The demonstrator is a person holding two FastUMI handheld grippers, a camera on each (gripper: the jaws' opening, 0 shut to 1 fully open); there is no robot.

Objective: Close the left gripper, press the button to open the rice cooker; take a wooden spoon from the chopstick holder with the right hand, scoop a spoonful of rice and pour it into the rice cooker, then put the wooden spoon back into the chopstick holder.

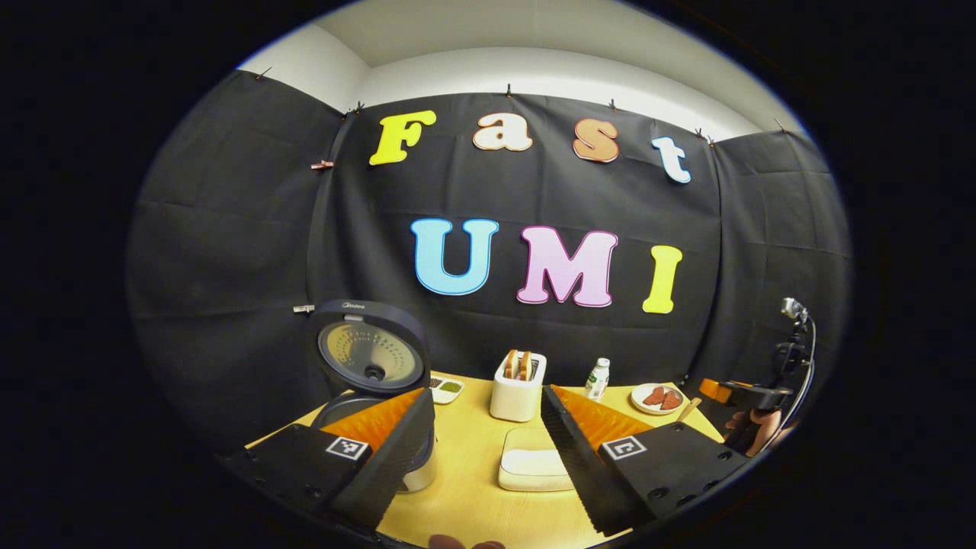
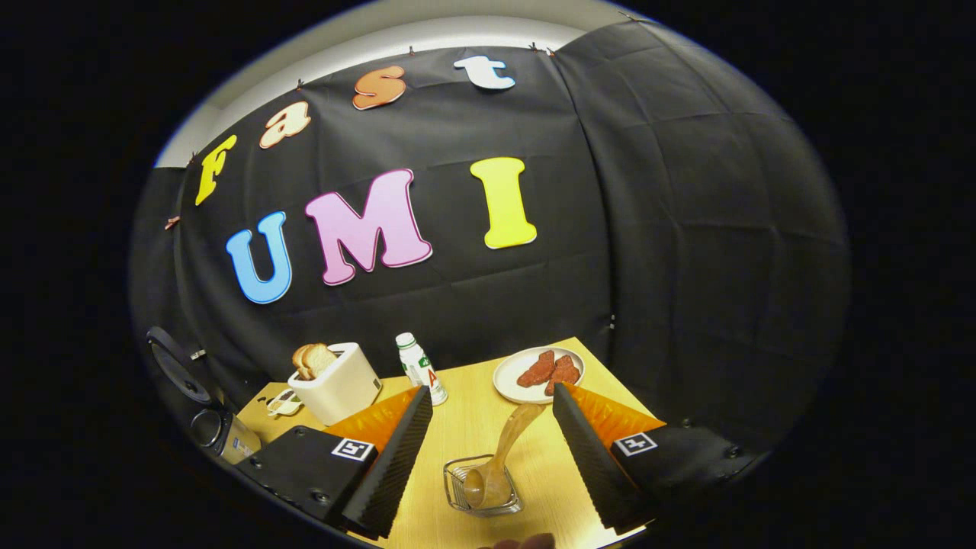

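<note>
My left gripper (image 1: pixel 488 450) hangs released over the yellow table (image 1: pixel 465 488), its 2 fingers spread wide with nothing between them. Just past its left finger (image 1: pixel 389 457) stands the rice cooker (image 1: pixel 374 396), lid (image 1: pixel 371 354) raised upright and the pot open. Between the fingers lies a pale lidded container (image 1: pixel 534 465), and behind it a white toaster (image 1: pixel 518 387) holding 2 slices of bread. Beside the cooker sits a small 2-part dish (image 1: pixel 446 390).

My right gripper (image 2: pixel 488 457) is also released, fingers apart above the wire chopstick holder (image 2: pixel 482 488). The wooden spoon (image 2: pixel 499 457) rests in that holder, bowl down, handle leaning up toward the plate of red food (image 2: pixel 538 374). Neither finger touches it. Farther left stands a small white bottle (image 2: pixel 420 367), then the toaster (image 2: pixel 335 383).
</note>
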